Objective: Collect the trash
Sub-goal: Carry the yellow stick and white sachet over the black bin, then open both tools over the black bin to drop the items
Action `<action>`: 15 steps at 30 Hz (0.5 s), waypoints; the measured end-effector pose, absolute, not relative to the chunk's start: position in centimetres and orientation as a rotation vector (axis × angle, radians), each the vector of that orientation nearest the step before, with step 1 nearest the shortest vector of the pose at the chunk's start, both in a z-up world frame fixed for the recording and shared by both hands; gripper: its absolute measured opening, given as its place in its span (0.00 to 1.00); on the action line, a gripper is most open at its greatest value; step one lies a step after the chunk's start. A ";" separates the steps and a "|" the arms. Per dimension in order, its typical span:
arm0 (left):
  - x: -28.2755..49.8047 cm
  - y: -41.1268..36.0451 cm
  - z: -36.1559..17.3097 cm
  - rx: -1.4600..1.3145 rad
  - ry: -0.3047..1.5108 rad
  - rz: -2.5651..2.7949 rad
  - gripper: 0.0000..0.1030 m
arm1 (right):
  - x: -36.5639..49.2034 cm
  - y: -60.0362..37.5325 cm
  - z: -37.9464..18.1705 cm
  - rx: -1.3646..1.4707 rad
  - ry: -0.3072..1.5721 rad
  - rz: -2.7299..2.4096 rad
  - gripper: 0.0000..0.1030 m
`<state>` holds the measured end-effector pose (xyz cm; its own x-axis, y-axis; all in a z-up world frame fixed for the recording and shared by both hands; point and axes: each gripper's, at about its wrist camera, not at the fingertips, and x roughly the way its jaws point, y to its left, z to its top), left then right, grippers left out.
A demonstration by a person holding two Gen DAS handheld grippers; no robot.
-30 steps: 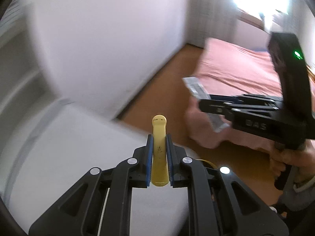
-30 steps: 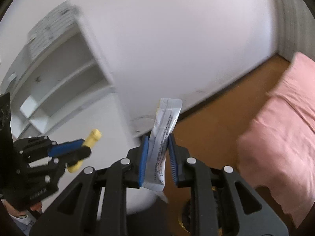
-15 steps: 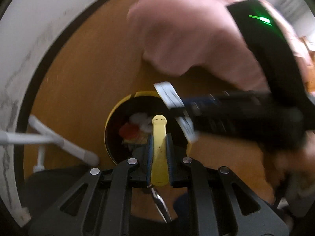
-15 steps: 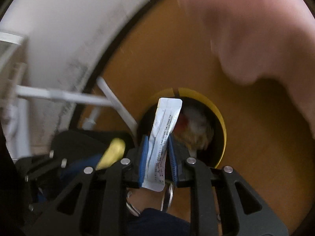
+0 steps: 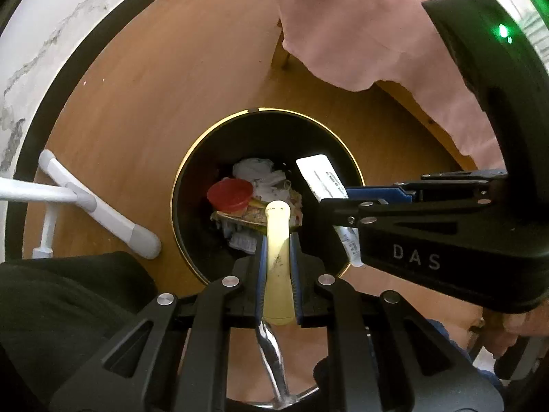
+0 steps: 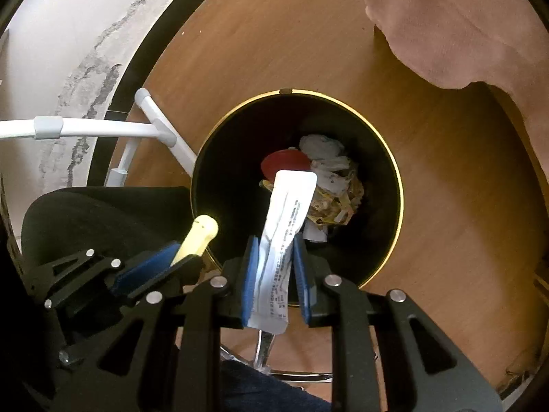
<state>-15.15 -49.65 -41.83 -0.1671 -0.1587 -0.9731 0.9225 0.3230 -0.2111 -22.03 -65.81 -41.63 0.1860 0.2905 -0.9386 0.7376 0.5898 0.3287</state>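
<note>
Floor is filling both views, pink cloth hanging in at 1 o'clock, white frame lying at 9 o'clock. Black bin with gold rim is sitting mid-frame, already holding a red lid, white wads and crumpled wrappers.

Right gripper is clamping a white sachet between its blue pads; the sachet's tip is pointing at 12 o'clock, over the bin mouth. Left gripper is squeezing a yellow handle, the handle tip sitting over the bin's 6 o'clock side. A metal blade or shaft is showing below the pads, so it looks like a utensil; exact type cannot be told.

Step in hand, by judgement: dropping both items into the bin. To do it well, each gripper is best centred over the opening before letting go, not over the 6 o'clock rim. The sachet is light and flat and may cling to a pad or drift, so the pads want opening fully with the tip down. The handle piece is heavier; releasing it low would avoid a bounce off the rim. The grippers are close together, so staggered drops look safer.
</note>
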 end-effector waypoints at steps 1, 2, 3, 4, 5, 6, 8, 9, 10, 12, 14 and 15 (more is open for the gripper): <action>-15.2 -49.8 -41.9 0.757 1.395 -1.144 0.12 | -21.9 -65.7 -41.7 0.951 1.399 -0.394 0.21; -15.1 -49.6 -41.9 0.757 1.394 -1.146 0.12 | -21.8 -65.8 -41.7 0.950 1.400 -0.393 0.21; -15.1 -49.5 -41.9 0.759 1.392 -1.148 0.12 | -21.7 -65.7 -41.7 0.949 1.402 -0.390 0.21; -15.1 -49.7 -41.9 0.759 1.394 -1.148 0.12 | -21.5 -65.7 -41.9 0.948 1.403 -0.387 0.21; -15.1 -49.6 -41.9 0.761 1.394 -1.150 0.12 | -21.4 -65.7 -41.9 0.949 1.404 -0.383 0.21; -15.1 -49.5 -42.0 0.761 1.395 -1.152 0.12 | -21.2 -65.5 -42.0 0.950 1.404 -0.382 0.21; -15.1 -49.6 -42.1 0.758 1.395 -1.155 0.12 | -21.1 -65.4 -42.1 0.950 1.406 -0.377 0.21; -15.0 -49.6 -42.1 0.753 1.398 -1.158 0.12 | -21.1 -65.4 -42.1 0.952 1.408 -0.375 0.21; -15.0 -49.6 -42.2 0.746 1.404 -1.163 0.12 | -21.0 -65.4 -42.2 0.952 1.409 -0.375 0.21; -14.9 -49.6 -42.1 0.729 1.413 -1.169 0.12 | -21.1 -65.4 -42.2 0.949 1.413 -0.378 0.21; -14.9 -49.6 -42.1 0.713 1.418 -1.177 0.12 | -21.1 -65.4 -42.2 0.945 1.418 -0.386 0.21; -14.9 -49.6 -42.0 0.708 1.417 -1.182 0.12 | -21.2 -65.5 -42.2 0.948 1.422 -0.392 0.21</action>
